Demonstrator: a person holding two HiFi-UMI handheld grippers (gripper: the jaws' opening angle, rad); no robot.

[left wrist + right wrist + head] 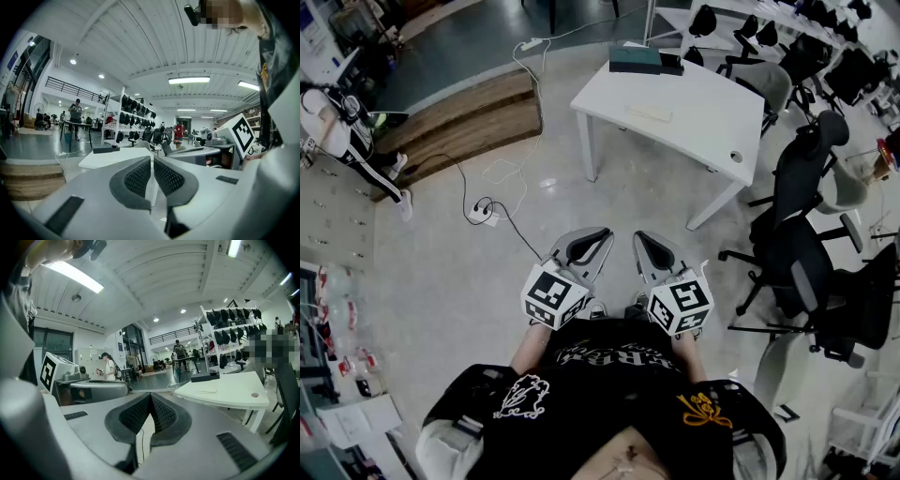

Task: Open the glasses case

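A white table [694, 103] stands well ahead of me across the floor. On its far edge lies a dark, flat, case-like box [636, 59], and a pale flat item [650, 113] lies nearer its middle. The box also shows small in the left gripper view [105, 149] and in the right gripper view [205, 377]. I cannot tell which item is the glasses case. My left gripper [602, 236] and right gripper [640, 238] are held side by side close to my body, far short of the table. Both are shut with nothing between the pads, as their own views show for the left gripper [153, 160] and the right gripper [150, 396].
Black office chairs [806, 234] crowd the right side. A wooden step [459, 122] lies at the back left, with a power strip and cables [483, 214] on the floor before it. A person [347, 141] stands at the far left by shelving.
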